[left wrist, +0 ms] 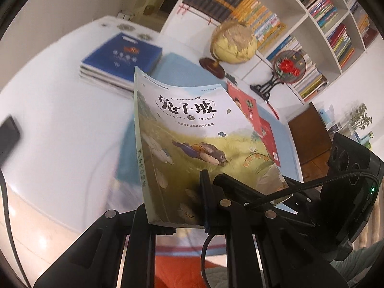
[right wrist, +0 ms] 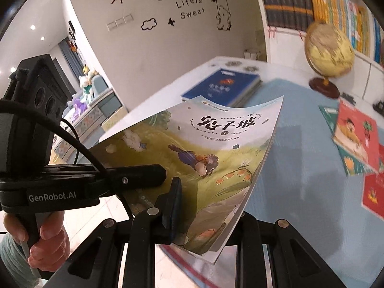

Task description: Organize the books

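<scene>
A: Starting at the left, what lies on the bench?

B: A black phone-like thing at the far left edge, blurred. Then a stack of books with a blue cover on top, near the back of the white bench.

A: And the middle?

B: The rabbit picture book is lifted clear above the light blue mat, its cover facing up and bowed. Both claws pinch its near edge. The left claw is clamped tight on the lower edge, one finger lying across the cover. In the right wrist view that same left claw reaches in from the left side, with the person's hand around its grip.

A: The right claw?

B: The right claw is closed tight on the same book, its dark pad pressed on the cover.

A: Further right?

B: A yellow globe on a wooden foot, a round fan with red flowers on a black stand, and red books flat on the mat. Behind stands the white bookshelf, full of books.
</scene>
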Tool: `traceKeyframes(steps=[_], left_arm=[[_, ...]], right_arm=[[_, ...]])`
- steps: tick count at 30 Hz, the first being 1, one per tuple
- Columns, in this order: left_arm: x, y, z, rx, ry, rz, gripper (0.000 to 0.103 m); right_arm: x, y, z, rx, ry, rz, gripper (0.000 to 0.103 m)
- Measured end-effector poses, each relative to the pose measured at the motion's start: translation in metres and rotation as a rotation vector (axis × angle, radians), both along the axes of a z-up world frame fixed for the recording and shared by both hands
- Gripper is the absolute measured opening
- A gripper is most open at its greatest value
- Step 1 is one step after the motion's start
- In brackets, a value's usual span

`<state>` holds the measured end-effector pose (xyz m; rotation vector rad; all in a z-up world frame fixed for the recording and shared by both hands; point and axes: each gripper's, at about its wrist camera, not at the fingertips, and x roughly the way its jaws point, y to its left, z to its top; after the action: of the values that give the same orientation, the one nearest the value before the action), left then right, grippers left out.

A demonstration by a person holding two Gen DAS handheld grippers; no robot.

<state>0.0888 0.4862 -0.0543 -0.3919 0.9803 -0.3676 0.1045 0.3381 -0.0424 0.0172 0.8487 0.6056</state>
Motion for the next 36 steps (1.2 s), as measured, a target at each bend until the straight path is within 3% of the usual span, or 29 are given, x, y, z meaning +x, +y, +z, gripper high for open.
traceKeyframes(steps=[9,20,24,28,31,36], left_arm=[[0.094,0.055,-0.001,0.01,-0.02,-0.042,0.011],[0.248,0.095,-0.043,-0.004,0.073,-0.153,0.012],[0.28,0.108,-0.057,-0.056,0.098,-0.158,0.014],[0.296,0.123,-0.079,-0.09,0.155,-0.127,0.022],[0.295,0.133,-0.092,-0.1,0.2,-0.1,0.022],[0.284,0.157,-0.091,-0.094,0.198,-0.02,0.024]], right_arm=[[0.085,0.055,0.004,0.002,-0.025,-0.087,0.024],[0.224,0.097,-0.035,0.008,0.064,-0.223,0.025],[0.252,0.106,-0.043,0.005,0.07,-0.246,0.025],[0.269,0.103,-0.057,0.039,0.144,-0.273,0.025],[0.27,0.103,-0.071,0.03,0.19,-0.263,0.025],[0.272,0.102,-0.08,0.029,0.211,-0.277,0.026]])
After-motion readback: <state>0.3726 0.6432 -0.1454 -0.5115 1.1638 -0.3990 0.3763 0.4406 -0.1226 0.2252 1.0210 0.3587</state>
